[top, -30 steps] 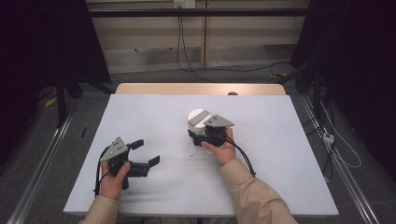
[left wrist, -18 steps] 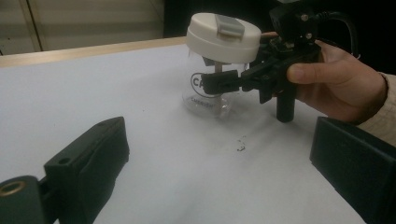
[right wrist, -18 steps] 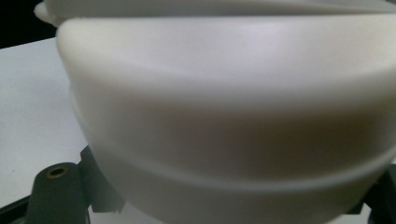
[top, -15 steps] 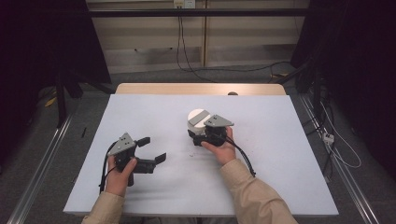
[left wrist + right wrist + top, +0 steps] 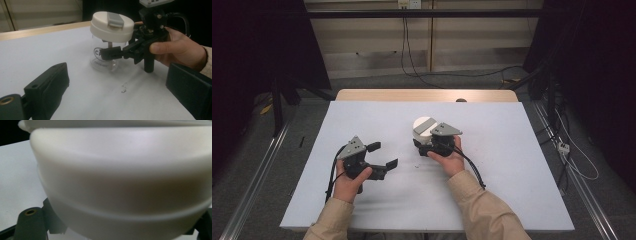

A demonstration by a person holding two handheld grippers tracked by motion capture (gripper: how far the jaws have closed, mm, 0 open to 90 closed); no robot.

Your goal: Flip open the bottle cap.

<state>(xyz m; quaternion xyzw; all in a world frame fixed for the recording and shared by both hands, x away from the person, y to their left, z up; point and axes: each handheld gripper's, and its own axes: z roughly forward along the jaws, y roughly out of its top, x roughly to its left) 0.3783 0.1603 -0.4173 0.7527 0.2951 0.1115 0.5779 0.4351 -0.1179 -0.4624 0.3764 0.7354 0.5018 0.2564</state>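
A clear jar [image 5: 103,58] with a cream lid [image 5: 423,124] and a grey tab stands upright at the middle of the white table [image 5: 512,150]. My right gripper [image 5: 426,141] is at its near side, and in the left gripper view its black jaws press against the glass body below the lid, shut on the jar. In the right gripper view the lid [image 5: 125,177] looms very close, with one finger [image 5: 30,222] showing beneath it. My left gripper [image 5: 383,155] hovers left of the jar, jaws wide open and holding nothing, and it points at the jar [image 5: 117,87].
A few dark crumbs [image 5: 123,88] lie on the table between the left gripper and the jar. A wooden strip [image 5: 427,95] runs along the table's far edge. Cables lie on the floor to the right [image 5: 577,165].
My left gripper has moved a little to the right, toward the jar, still open. The right gripper and the jar have not moved.
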